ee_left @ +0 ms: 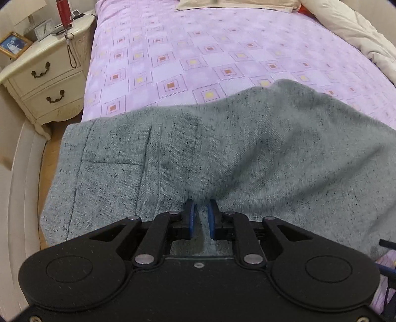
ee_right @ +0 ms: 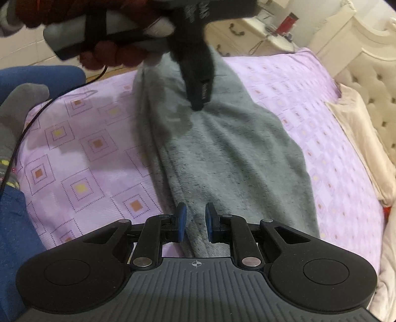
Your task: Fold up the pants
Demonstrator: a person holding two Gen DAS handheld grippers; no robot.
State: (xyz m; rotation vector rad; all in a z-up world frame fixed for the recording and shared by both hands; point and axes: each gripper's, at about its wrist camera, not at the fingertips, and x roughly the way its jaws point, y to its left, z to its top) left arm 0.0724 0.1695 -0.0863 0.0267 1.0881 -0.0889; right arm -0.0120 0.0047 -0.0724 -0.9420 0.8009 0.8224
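The left tool (ee_left: 200,206) is pointing steeply down at the grey pants (ee_left: 222,153), its blue pads (ee_left: 190,215) standing slightly apart with a narrow gap between them. Grey cloth is showing in that gap, but the pads are not pressing on it. In the right wrist view the left tool (ee_right: 198,105) is appearing blurred, its tip resting at or just above a crease in the pants (ee_right: 222,153); contact cannot be confirmed. A hand in a dark red glove (ee_right: 104,57) is gripping its handle.

The right tool (ee_right: 195,219) is also angled down, its blue pads (ee_right: 182,220) spread a little. A ridge of the pants is running up between them, with no pinch visible.

The pants are lying spread and wrinkled on the bed (ee_left: 198,49), which is covered by a lilac sheet printed with squares. Relative to the pants in the left wrist view, a cream nightstand (ee_left: 47,74) is standing beyond their left end, beside the bed, carrying a red bottle (ee_left: 63,12) and a picture frame (ee_left: 13,44). A cream duvet (ee_left: 354,32) is lying beyond the pants at the upper right. In the right wrist view a black cable (ee_right: 37,116) is trailing across the sheet left of the pants.
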